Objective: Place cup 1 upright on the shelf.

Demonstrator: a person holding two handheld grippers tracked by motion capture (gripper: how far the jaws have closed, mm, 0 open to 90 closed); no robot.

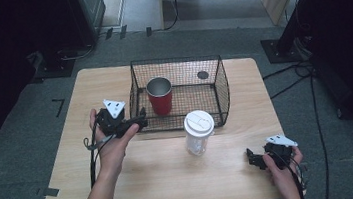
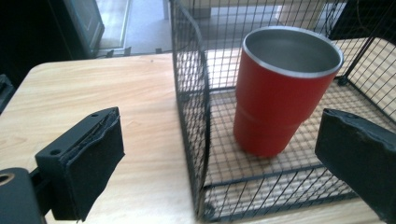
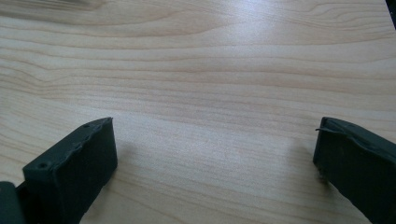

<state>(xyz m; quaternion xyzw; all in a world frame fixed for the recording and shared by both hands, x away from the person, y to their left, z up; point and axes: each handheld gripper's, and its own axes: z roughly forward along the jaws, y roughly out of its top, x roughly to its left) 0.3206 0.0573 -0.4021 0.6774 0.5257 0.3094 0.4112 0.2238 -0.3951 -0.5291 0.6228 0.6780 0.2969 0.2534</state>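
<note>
A light wooden table (image 1: 172, 170) carries a black wire basket (image 1: 221, 87) and a lidded clear cup (image 1: 198, 132)

tumbler (image 1: 160, 96) in basket (image 1: 224, 91), cup (image 1: 199, 132) in frt

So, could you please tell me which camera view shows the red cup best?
The left gripper view: the red cup stands close and large inside the wire basket, steel rim and inside plain, between the open jaws of the left gripper. The high view shows it small, upright in the basket. The right gripper view looks at bare table.
</note>
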